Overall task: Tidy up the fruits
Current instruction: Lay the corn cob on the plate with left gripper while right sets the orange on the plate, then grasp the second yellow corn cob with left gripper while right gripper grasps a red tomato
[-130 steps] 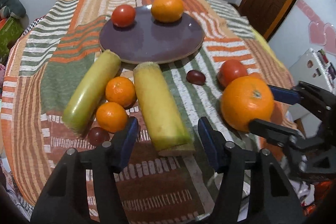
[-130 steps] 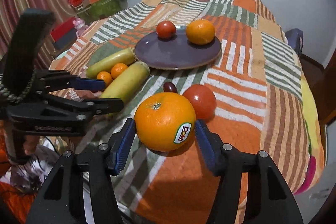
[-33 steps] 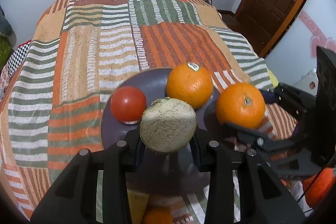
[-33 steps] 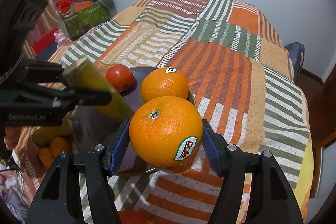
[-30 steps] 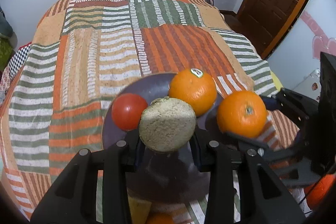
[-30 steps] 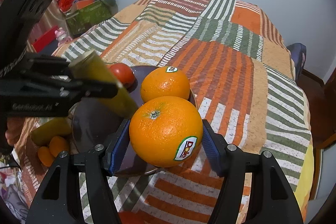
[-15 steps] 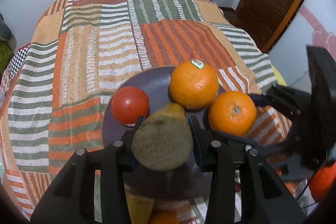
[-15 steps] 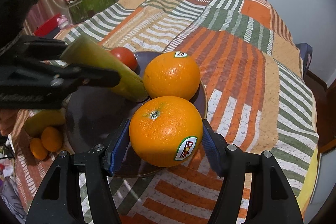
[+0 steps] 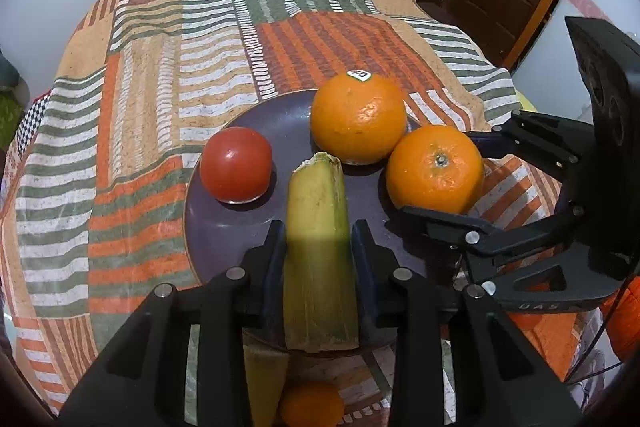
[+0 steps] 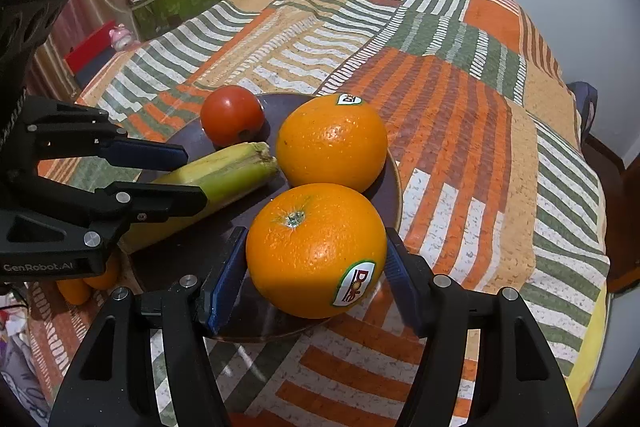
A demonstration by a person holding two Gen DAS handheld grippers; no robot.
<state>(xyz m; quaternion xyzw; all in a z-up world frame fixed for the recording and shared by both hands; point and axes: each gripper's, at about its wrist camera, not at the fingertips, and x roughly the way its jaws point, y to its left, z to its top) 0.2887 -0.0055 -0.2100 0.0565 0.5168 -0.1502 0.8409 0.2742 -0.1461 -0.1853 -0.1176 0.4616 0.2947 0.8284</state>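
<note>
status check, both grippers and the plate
Left gripper jaws closing on corn over plate. Right gripper holds orange at plate edge. Tomato, second orange crowd plate.

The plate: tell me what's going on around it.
A person is loading fruit onto the plate with two handheld grippers. The left gripper is closing on a corn cob lying across the plate. The right gripper clamps an orange over the rim. A tomato and a second orange already sit there.

Fruit on a plate (image 9: 216, 227) atop a patchwork-covered bed (image 9: 160, 67).
A tomato (image 9: 236, 165) sits left, a stickered orange (image 9: 358, 119) behind, a husked corn cob (image 9: 318, 227) lying between them; a second orange (image 9: 434, 175) sits right.
</note>
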